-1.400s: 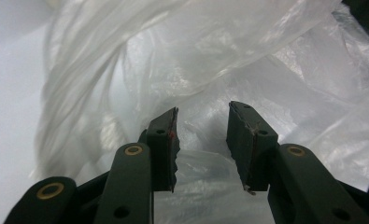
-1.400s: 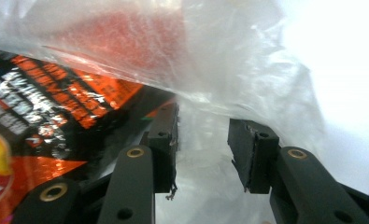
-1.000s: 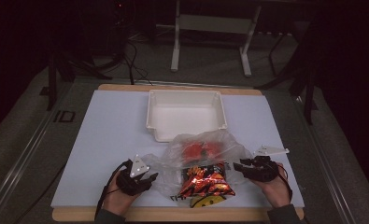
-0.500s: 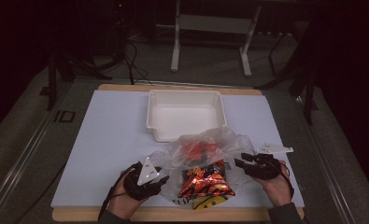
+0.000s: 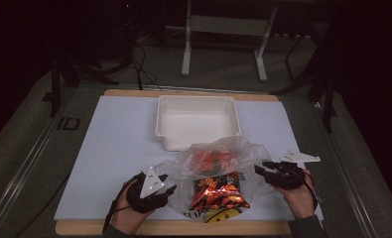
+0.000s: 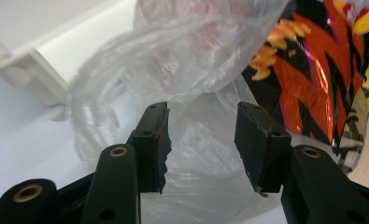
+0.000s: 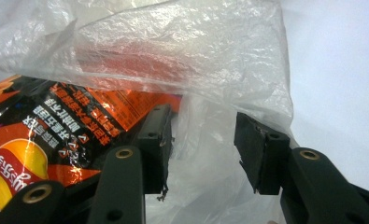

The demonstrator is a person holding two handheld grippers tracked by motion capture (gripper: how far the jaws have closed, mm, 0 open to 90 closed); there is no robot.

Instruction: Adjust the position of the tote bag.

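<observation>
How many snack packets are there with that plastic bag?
2 that I can make out. An orange crisp packet lies at the plastic bag's mouth near the table's front edge; a red packet sits deeper inside, toward the white tray. More may be hidden.

dim room, table lit; gripper views bright, bg blurred.

A clear plastic bag [image 5: 218, 161] lies crumpled and puffed up on the white table, just in front of the tray. A shiny orange snack bag [image 5: 218, 191] lies flat, half inside it.
</observation>
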